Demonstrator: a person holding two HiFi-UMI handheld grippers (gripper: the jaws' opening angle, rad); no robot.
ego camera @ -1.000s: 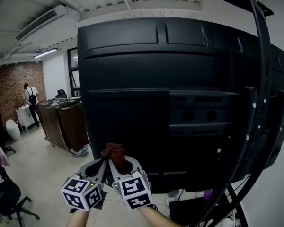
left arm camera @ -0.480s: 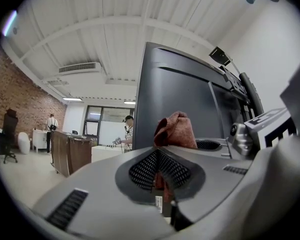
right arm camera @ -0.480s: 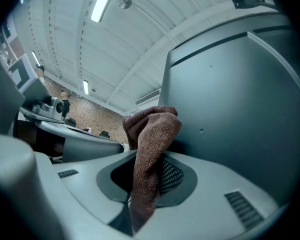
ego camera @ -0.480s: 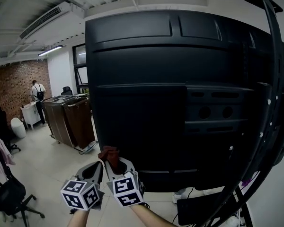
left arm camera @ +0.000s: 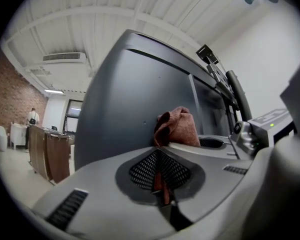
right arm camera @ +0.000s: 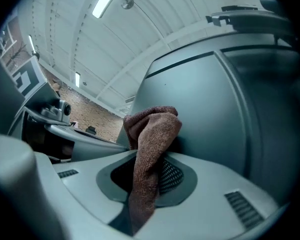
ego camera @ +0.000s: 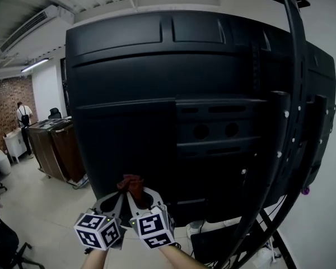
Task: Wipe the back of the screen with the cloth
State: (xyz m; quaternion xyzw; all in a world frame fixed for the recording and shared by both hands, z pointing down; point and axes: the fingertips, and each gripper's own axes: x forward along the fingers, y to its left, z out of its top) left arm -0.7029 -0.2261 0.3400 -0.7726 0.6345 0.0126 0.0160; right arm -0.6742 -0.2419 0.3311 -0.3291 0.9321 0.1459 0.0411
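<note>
The black back of the big screen [ego camera: 173,122] fills the head view. A reddish-brown cloth [ego camera: 131,184] is bunched against its lower left part. My left gripper [ego camera: 120,195] and right gripper [ego camera: 134,195] sit side by side just below it, both shut on the cloth. In the left gripper view a thin strip of the cloth [left arm camera: 177,126] runs down between the jaws of the left gripper [left arm camera: 159,154], with the screen [left arm camera: 130,99] right behind. In the right gripper view a thick fold of the cloth [right arm camera: 152,134] hangs through the right gripper [right arm camera: 146,160] and presses on the screen [right arm camera: 205,99].
A black stand frame [ego camera: 294,94] runs down the screen's right side. Cables and a dark box [ego camera: 213,245] lie on the floor under it. Brown cabinets [ego camera: 53,144], a distant person [ego camera: 23,115] and an office chair [ego camera: 3,242] are off to the left.
Both grippers stay together on the cloth. Over the last half second the cloth has slid a little to the right, away from the screen's left edge, and the head view has turned.
</note>
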